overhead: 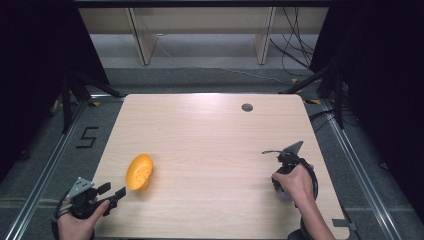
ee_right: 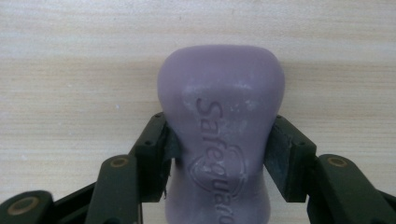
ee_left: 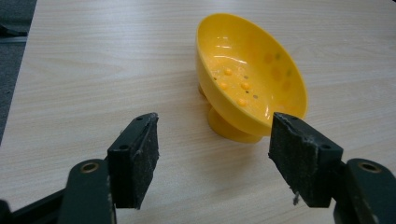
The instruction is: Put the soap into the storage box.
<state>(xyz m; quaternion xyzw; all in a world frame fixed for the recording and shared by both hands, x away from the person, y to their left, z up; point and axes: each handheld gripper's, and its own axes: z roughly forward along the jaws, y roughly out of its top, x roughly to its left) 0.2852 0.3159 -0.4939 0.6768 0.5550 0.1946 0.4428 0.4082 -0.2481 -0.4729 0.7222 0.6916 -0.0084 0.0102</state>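
Near the right edge of the table (overhead: 210,125), toward its near corner, the right gripper (ee_right: 219,140) has its jaws closed on the waist of a purple bar of soap (ee_right: 219,107), pads pressed into the narrowed middle where the bar offers the surest hold; the soap lies just over the wood, and I can't tell whether it is touching. Over by the near left corner the left gripper (ee_left: 215,154) waits with its jaws spread wide and nothing between them, aimed at a yellow soap dish (ee_left: 252,84) that stands just ahead, tilted on its stubby foot with its studded hollow turned toward the gripper. My guess is the open gripper is there to steady the dish while the soap comes across. The wood between them is bare; a small grey disc (overhead: 247,107) sits near the far edge, well out of the way.
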